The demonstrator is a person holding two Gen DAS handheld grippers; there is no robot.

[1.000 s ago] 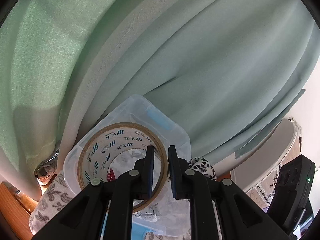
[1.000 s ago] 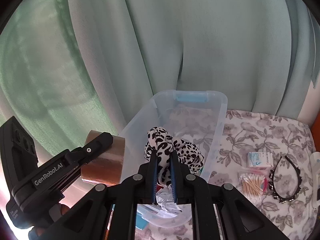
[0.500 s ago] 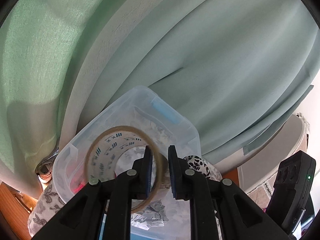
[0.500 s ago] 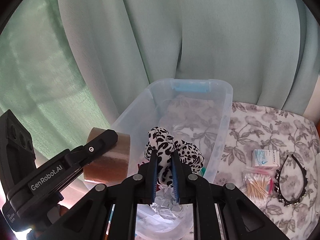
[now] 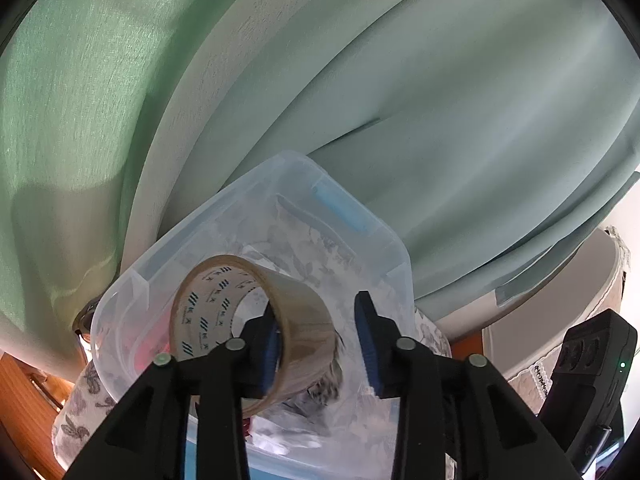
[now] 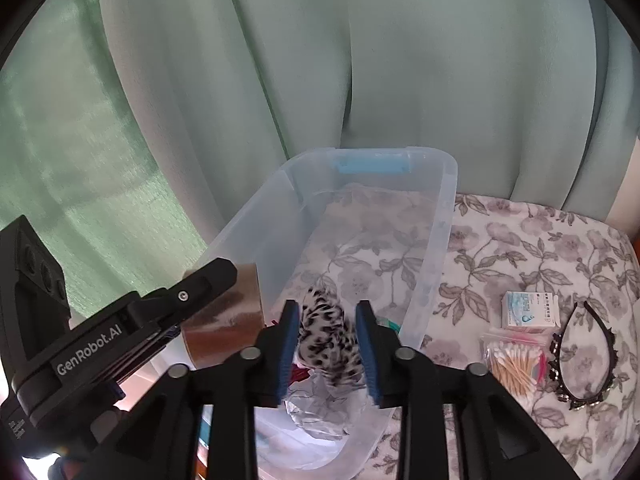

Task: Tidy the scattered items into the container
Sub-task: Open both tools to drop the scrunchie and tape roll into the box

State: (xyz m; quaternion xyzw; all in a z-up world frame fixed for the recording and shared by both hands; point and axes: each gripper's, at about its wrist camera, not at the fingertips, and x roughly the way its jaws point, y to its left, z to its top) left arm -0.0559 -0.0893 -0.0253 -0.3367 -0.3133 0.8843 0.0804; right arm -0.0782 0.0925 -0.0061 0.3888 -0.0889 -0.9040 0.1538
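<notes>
A pale green curtain fills the background; below it a floral-covered surface carries a clear plastic container with a blue handle at its far end.

Left claw: jaws are seen spread wide. A roll of brown packing tape sits over the left finger, tilted and blurred, above the container's open top. No squeeze is applied to it; whether it is still hooked on that finger or already dropping cannot be told. The position over the opening is judged deliberate, so that a freed roll lands inside.

Right claw: jaws likewise parted. A leopard-print fabric piece is seen between the pads, blurred, clear of the right one; contact with the left pad cannot be ruled out. It hangs over the container's near end, again placed so a fall ends in the bin.

Inside the container, crumpled clear wrapping and some red and teal bits are seen at the near end; the far half shows only the floral pattern through the base.

Outside, to the right on the surface: a small white box, a bag of cotton swabs just beside it, and a black studded headband furthest right. These are judged to be left for tidying.
</notes>
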